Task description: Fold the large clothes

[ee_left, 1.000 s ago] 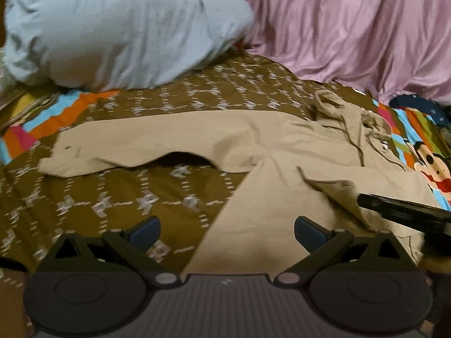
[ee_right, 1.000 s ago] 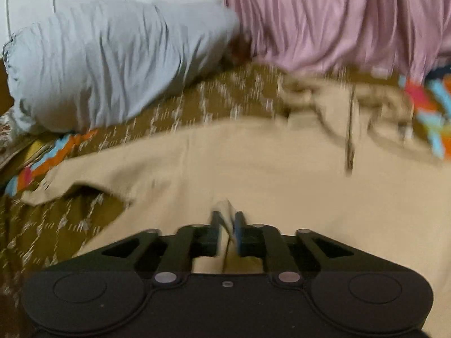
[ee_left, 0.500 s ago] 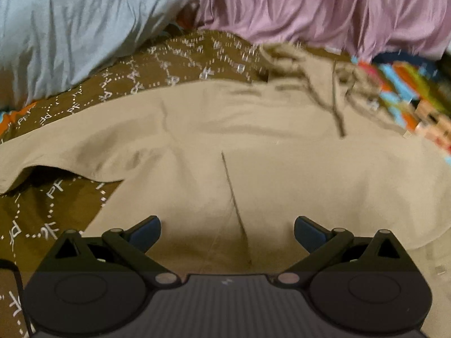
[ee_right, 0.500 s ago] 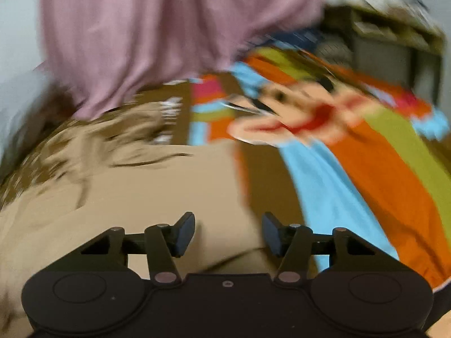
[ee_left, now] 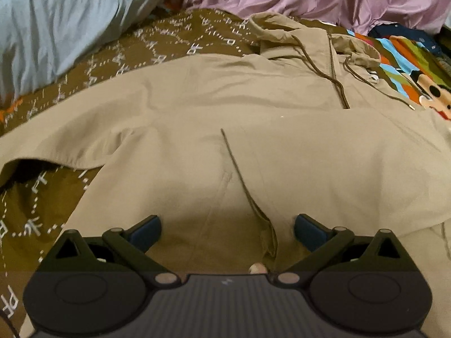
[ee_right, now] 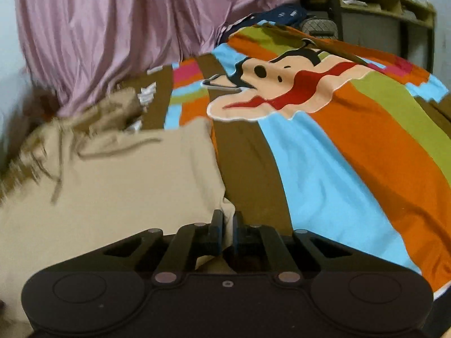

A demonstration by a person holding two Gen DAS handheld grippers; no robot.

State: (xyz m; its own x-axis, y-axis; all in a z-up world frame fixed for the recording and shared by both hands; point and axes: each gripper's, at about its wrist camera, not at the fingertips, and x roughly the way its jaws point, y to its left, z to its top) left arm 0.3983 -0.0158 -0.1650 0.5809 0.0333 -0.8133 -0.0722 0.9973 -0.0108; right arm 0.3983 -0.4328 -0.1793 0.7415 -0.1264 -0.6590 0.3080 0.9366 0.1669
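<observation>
Your left gripper hung wide open over the near middle of the tan jacket, which lay spread on the patterned bedspread. Your right gripper had just been closing and pinched the jacket's right edge beside the cartoon print.

Tan hooded jacket of matt woven cloth, smooth with soft creases; brown cord drawstrings and a dull metal-looking zip at the neck. Brown patterned bedspread of matt printed cotton-like cloth, colour-striped cartoon print toward the bed's right edge. Pale blue pillow, crumpled matt fabric. Pink draped cloth at the head edge, faint satin sheen, finely pleated. Black gripper bodies of matt plastic, blue pads rubbery-looking. Wooden shelf, dull finish.
</observation>
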